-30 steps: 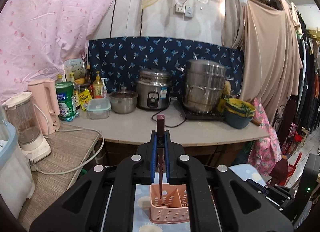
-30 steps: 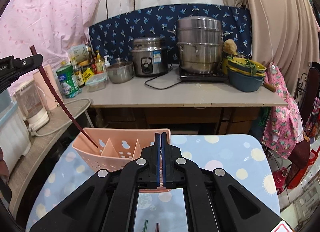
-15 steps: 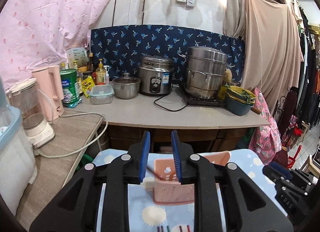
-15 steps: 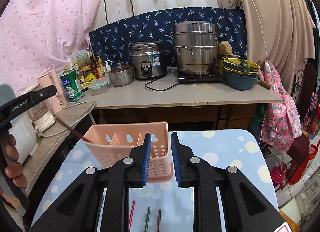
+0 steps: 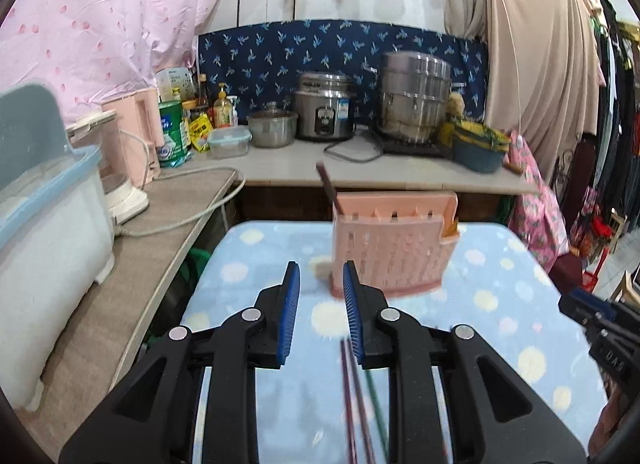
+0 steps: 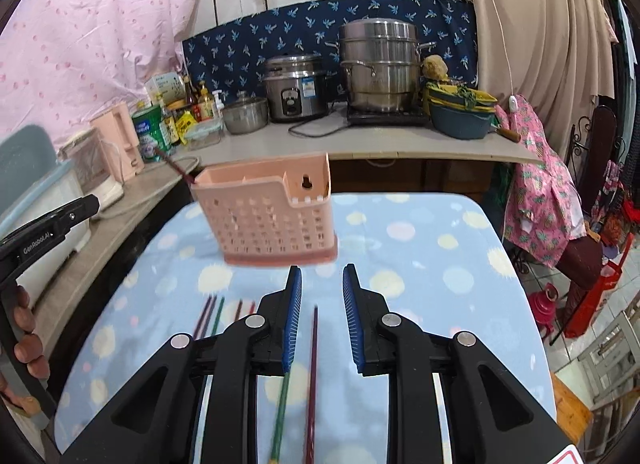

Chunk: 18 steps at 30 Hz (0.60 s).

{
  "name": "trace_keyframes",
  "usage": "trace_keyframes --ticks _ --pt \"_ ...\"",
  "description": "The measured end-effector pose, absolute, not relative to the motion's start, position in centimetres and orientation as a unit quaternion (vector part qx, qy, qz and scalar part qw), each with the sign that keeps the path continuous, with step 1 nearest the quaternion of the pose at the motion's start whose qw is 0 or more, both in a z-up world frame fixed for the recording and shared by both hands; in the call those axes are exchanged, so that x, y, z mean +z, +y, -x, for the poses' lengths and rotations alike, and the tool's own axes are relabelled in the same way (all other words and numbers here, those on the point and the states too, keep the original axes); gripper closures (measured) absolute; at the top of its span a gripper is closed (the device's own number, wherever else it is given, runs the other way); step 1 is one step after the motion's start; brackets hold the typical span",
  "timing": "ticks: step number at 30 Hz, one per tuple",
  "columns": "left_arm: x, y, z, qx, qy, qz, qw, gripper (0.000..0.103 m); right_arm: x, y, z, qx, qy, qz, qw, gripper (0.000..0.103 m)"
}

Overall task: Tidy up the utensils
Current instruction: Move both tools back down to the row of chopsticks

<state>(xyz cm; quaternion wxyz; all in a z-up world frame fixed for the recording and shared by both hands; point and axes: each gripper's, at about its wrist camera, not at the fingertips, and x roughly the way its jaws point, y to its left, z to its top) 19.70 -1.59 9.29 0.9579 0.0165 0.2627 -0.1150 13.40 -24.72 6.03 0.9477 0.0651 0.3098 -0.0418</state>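
Pink basket (image 6: 276, 216) mid-table, chopsticks (image 6: 312, 364) below it, blue cloth (image 6: 432, 248) bare rightward.

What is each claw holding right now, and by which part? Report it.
Nothing is held. The left claw and the right claw both stand open and empty over chopsticks lying on the cloth. One chopstick already leans in the pink basket.
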Motion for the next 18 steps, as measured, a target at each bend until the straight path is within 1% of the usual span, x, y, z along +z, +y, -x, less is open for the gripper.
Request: trace_keyframes --ticks 9,18 --pt "4.4 -0.5 -15.2 -0.105 0.318 -0.02 0.942 0.081 2.0 -23.8 -8.7 -0.04 0.359 -0.066 0.93 0.082" --pt "1.6 -0.1 -12.6 -0.102 0.349 -0.026 0.931 0.081 -1.5 -22.3 -5.8 -0.037 0.393 -0.055 0.917 0.082"
